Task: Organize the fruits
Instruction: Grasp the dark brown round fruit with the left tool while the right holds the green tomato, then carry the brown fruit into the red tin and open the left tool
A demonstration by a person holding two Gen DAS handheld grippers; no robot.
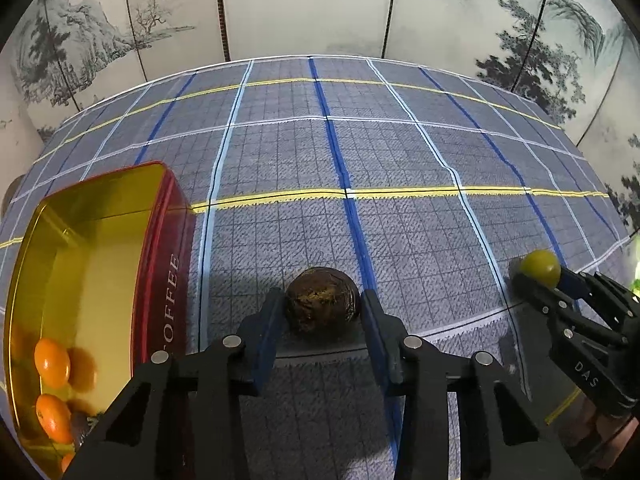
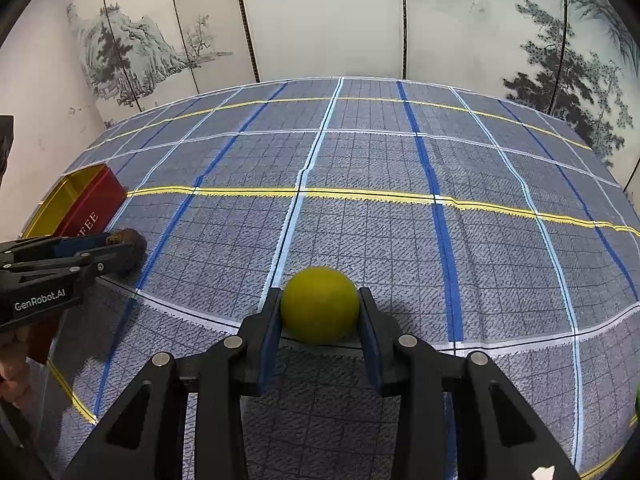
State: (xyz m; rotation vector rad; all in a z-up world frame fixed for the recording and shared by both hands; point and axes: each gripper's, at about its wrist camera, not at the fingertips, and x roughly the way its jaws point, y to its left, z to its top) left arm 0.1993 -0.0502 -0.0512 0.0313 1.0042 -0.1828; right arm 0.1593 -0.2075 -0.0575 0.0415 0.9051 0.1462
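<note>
- On the plaid-clothed desk (image 1: 400, 160): left gripper (image 1: 322, 308) jaws clasp a dark brown fruit (image 1: 322, 300).
- Right gripper (image 2: 320, 312) jaws clasp a yellow-green fruit (image 2: 319, 304).
- Left wrist view only: oranges (image 1: 52, 362) inside the coffee tin (image 1: 160, 248).

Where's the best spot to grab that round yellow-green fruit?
Across its widest middle, coming from the near side, level with the table. The yellow-green fruit is a smooth ball, so off-centre pads would likely slip. The right tongs already pinch it there, one pad each side.
</note>
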